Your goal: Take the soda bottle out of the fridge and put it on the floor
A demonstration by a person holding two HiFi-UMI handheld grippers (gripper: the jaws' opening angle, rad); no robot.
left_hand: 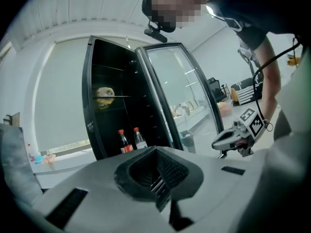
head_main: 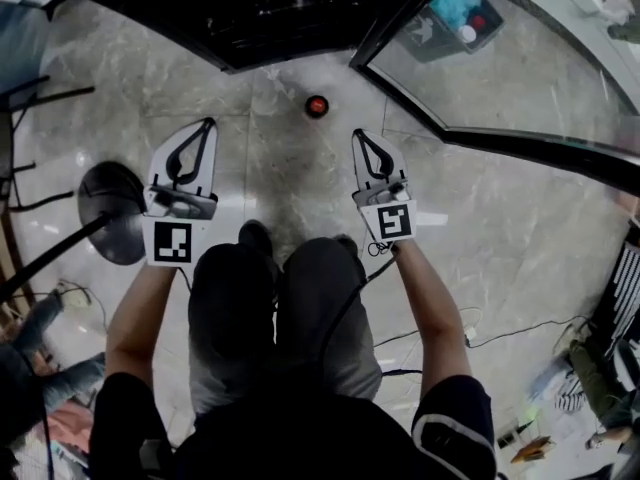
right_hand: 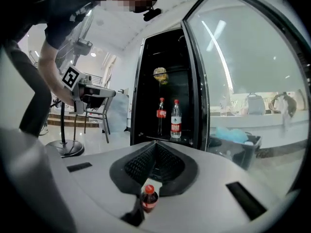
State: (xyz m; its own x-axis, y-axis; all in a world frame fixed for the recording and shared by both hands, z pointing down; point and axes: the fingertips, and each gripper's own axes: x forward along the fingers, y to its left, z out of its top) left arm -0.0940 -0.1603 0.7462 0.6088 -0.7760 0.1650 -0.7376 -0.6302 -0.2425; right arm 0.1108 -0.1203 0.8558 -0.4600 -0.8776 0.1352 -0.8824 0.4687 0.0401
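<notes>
A small soda bottle [head_main: 317, 106] with a red cap and red label stands upright on the marble floor in front of the open fridge [head_main: 270, 18]. In the right gripper view the same bottle [right_hand: 149, 198] shows low down, past the jaws. Both grippers hover over the floor short of it. My left gripper [head_main: 207, 123] is shut and empty, to the bottle's left. Also shut and empty is my right gripper [head_main: 358, 134], just right of the bottle. Inside the fridge stand another cola bottle [right_hand: 161, 114] and a clear water bottle [right_hand: 176, 119].
The fridge's glass door [head_main: 520, 78] swings open to the right. A fan's round base [head_main: 112, 211] and pole stand on the floor at the left. A blue bin [right_hand: 235, 136] sits behind the door. Cables [head_main: 500, 333] trail over the floor at the lower right.
</notes>
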